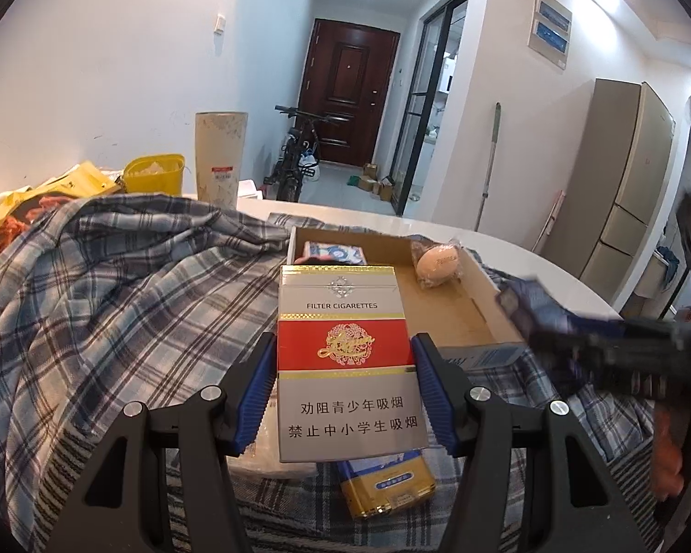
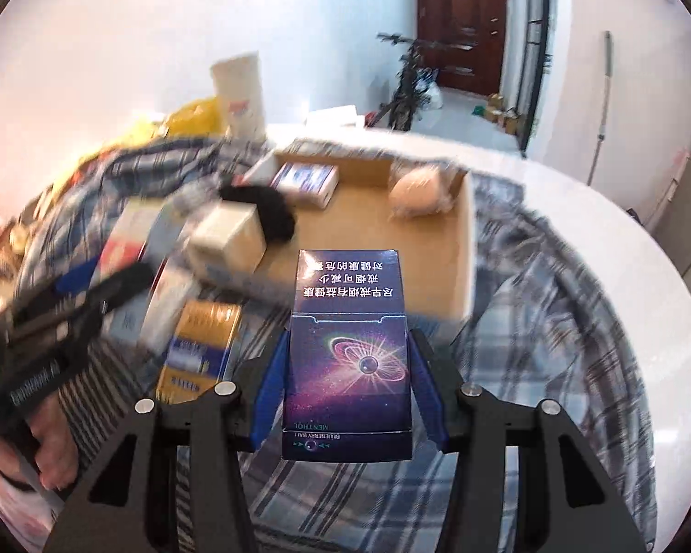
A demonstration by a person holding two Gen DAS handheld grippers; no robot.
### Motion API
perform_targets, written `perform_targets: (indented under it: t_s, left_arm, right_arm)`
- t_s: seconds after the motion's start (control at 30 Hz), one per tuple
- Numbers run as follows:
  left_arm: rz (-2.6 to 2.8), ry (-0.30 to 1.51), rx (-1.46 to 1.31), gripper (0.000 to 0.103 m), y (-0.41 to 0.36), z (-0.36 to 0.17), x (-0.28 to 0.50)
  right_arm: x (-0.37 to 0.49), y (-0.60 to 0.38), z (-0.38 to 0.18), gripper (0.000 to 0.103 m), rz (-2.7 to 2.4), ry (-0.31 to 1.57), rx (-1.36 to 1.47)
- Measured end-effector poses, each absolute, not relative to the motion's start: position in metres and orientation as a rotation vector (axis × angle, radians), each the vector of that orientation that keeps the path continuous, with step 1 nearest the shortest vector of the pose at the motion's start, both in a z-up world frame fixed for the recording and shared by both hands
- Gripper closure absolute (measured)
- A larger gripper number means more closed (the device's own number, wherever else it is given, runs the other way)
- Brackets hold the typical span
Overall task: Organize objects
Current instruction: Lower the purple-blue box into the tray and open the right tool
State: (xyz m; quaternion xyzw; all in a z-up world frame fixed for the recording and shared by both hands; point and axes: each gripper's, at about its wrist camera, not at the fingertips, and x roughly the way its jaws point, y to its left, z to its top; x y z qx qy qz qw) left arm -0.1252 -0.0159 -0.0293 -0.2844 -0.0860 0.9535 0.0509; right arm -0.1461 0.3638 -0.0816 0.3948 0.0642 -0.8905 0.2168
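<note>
Cardboard, plain and brown, forms the shallow tray (image 1: 460, 313) that sits on a checked blue cloth (image 1: 115, 285) spread over the round white worktop (image 1: 553, 272). It seems to be the collecting place: a blue-and-white pack (image 1: 334, 253) lies in its far corner and a pale wrapped egg-shaped thing (image 1: 437, 263) rests against its far right wall.

The left tongs (image 1: 343, 385) are clamped on a red, silver and gold cigarette pack (image 1: 345, 364), blue pads pressed on its two long edges, the pack held face up just short of the tray's near wall. Gripping the narrow sides keeps the flat face level, which should let it slide in without tipping. Under it, on the cloth, lies a yellow pack (image 1: 387, 488), not yet collected.

The right tongs (image 2: 348, 382) are closed on a dark purple pack (image 2: 348, 359) with a ringed-planet print, again by the long edges, its lettering upside down to that camera. It hangs above the cloth, near the tray's near right corner. The right view is smeared with motion blur, so details around the left tongs there are hard to read.

My reading is that both packs are bound for the tray's bare floor, and the risk is the two tongs crowding each other over one opening.
</note>
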Motion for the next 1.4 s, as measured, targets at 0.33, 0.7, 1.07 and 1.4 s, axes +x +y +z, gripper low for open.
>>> perform_targets:
  t_s: [0.33, 0.7, 1.07, 1.4]
  left_arm:
    - [2.896, -0.268, -0.923, 0.042, -0.017, -0.038, -0.133]
    - [2.878, -0.251, -0.928, 0.042, -0.013, -0.038, -0.132]
    - [2.892, -0.241, -0.976, 0.042, -0.015, -0.036, -0.139]
    - [2.898, -0.092, -0.927, 0.042, 0.018, 0.009, -0.169]
  right_arm:
    - [-0.213, 0.366, -0.058, 0.053, -2.610, 0.018, 1.062]
    - [-0.246, 0.358, -0.117, 0.053, -2.572, 0.021, 1.240]
    - [-0.248, 0.367, -0.130, 0.047, -2.553, -0.010, 1.262]
    - [-0.231, 0.383, -0.097, 0.039, -2.646, -0.050, 1.098]
